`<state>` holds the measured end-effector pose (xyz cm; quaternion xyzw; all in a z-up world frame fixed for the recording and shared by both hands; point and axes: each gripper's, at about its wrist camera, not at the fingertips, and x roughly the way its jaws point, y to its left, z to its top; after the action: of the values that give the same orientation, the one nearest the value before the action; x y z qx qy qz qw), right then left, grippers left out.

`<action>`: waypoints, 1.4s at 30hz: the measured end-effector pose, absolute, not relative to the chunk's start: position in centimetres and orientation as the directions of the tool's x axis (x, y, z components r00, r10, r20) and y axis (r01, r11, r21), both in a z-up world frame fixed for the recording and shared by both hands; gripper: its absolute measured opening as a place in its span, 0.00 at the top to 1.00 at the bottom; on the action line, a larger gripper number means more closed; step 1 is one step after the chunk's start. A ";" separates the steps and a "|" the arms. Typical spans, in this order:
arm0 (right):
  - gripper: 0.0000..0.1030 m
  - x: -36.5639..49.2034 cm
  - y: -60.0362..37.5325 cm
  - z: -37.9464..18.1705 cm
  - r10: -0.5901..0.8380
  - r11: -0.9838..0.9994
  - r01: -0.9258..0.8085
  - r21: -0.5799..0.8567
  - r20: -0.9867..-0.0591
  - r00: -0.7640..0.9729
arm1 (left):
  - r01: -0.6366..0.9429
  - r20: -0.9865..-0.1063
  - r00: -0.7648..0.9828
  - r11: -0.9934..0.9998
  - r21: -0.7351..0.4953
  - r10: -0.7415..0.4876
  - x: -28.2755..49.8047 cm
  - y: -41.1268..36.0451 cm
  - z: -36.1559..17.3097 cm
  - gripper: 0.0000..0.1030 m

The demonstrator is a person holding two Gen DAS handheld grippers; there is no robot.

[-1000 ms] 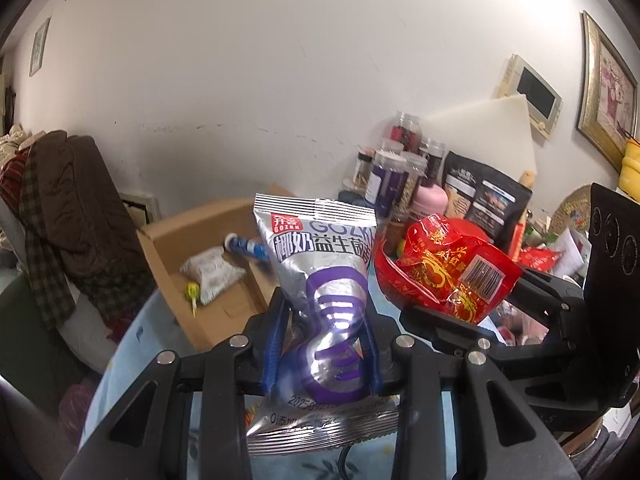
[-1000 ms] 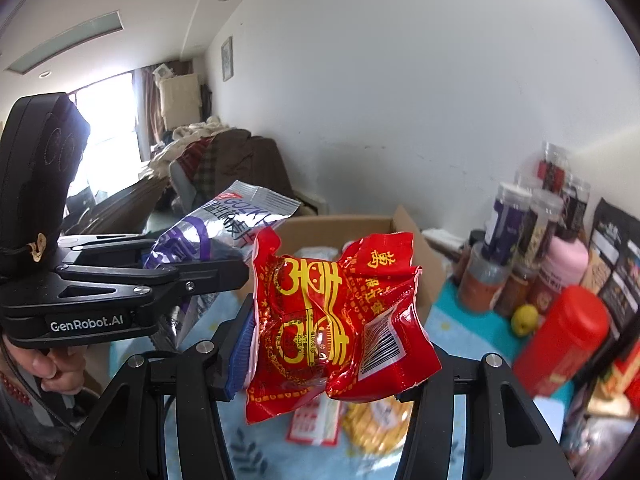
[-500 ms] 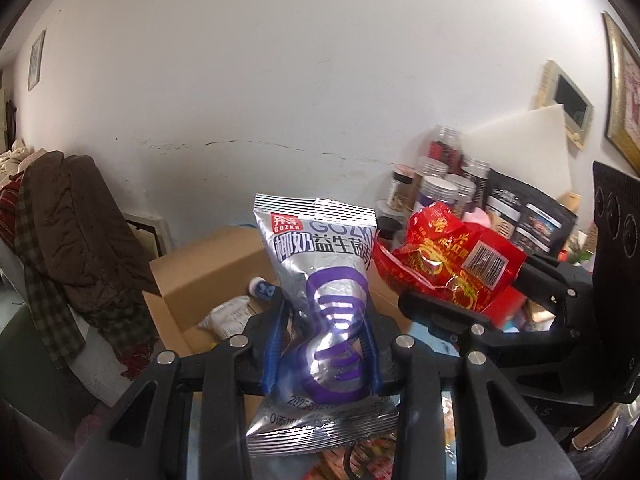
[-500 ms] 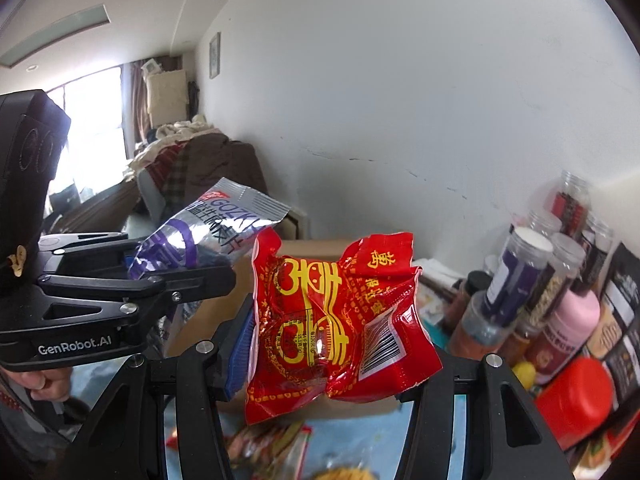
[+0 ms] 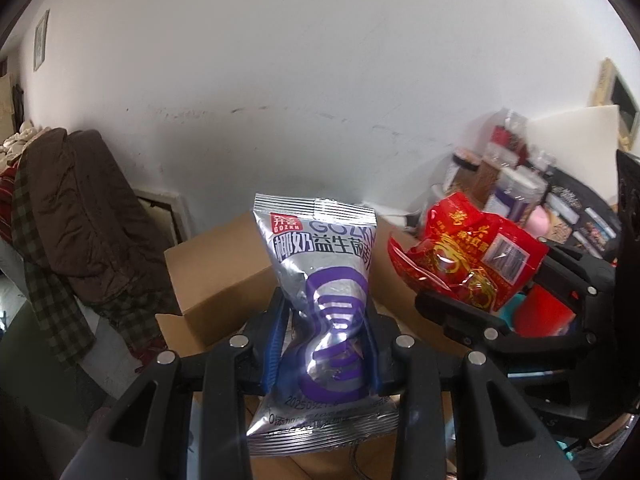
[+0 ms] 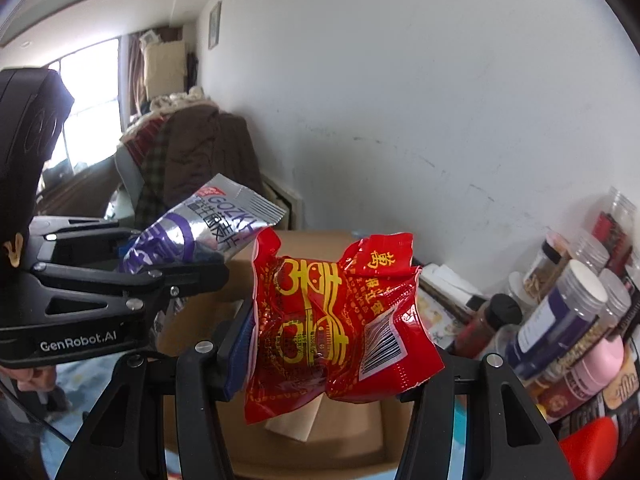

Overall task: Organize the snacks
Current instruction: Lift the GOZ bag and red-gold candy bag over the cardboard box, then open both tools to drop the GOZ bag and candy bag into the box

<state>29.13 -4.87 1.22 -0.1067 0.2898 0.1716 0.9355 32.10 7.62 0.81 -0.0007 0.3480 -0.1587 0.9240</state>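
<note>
Here, two packets are aloft over the open brown cardboard box (image 6: 312,432) — the left gripper (image 5: 325,344) pinches a silver-and-purple foil snack bag (image 5: 320,292), the right gripper (image 6: 332,356) clamps a crinkled red plastic snack packet (image 6: 332,320). Clear lidded jars (image 6: 560,312) crowd the wall to the right.

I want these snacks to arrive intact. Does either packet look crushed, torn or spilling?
No tear or spill shows. The silver packet is pinched to a narrow waist by the left gripper. The red packet is crumpled in the right gripper. Both hang over the cardboard box.
</note>
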 end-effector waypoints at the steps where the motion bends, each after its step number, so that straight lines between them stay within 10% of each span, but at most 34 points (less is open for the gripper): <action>1: 0.48 29.4 -4.7 0.9 0.254 0.917 -0.385 -0.107 -0.588 0.768 | 0.290 -0.649 0.704 0.951 -0.106 -0.287 32.3 7.6 0.5 0.68; 35: 0.41 35.3 -3.7 -6.9 0.188 0.922 -0.385 -0.051 -0.809 0.557 | 0.217 -0.869 0.480 0.976 -0.020 -0.125 37.0 6.6 -7.8 0.68; 42: 0.26 34.3 -3.5 -6.0 0.131 0.918 -0.372 -0.139 -0.777 0.615 | 0.179 -0.842 0.537 0.982 0.063 -0.044 36.1 6.3 -6.3 0.47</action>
<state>34.30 -3.46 -5.95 -0.1449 0.4151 0.1417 0.8869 36.15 6.32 -6.33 0.0707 0.4767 -0.0637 0.8739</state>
